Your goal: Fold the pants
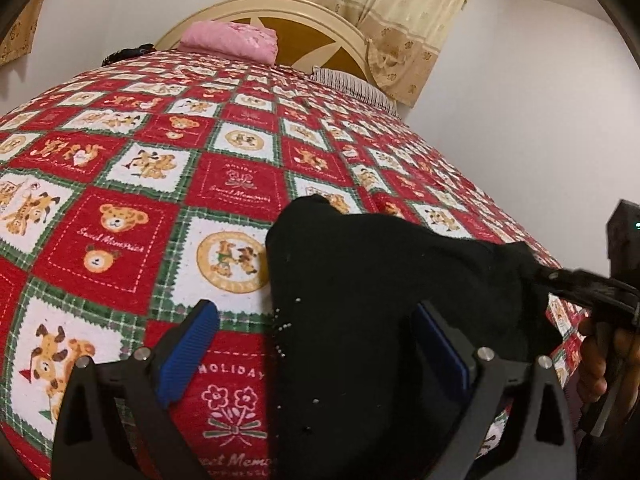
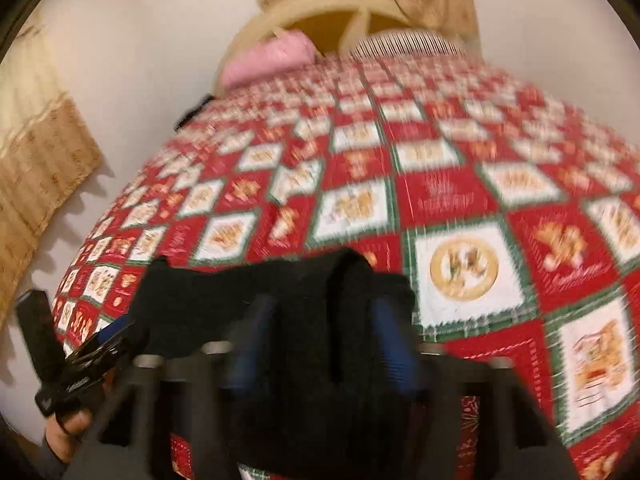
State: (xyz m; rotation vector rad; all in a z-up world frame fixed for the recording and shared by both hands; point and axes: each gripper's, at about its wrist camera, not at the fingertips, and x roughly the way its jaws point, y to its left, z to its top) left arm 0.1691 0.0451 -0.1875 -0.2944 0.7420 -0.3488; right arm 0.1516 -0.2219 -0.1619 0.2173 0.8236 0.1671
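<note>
Black pants (image 1: 380, 300) hang bunched above a red, white and green patchwork bedspread (image 1: 120, 240). My left gripper (image 1: 320, 344) is open, its blue-padded fingers (image 1: 188, 352) wide apart; the cloth drapes over the gap and the right pad. The right gripper shows at the right edge of this view (image 1: 560, 280), pinching a corner of the pants. In the blurred right wrist view the right gripper (image 2: 324, 344) has the black pants (image 2: 280, 300) between its blue pads. The left gripper (image 2: 108, 340) shows at lower left beside the cloth.
A pink pillow (image 1: 232, 42) and a striped pillow (image 1: 352, 84) lie by the cream headboard (image 1: 320, 20). Beige curtains (image 1: 400, 8) hang behind it. White walls border the bed on both sides.
</note>
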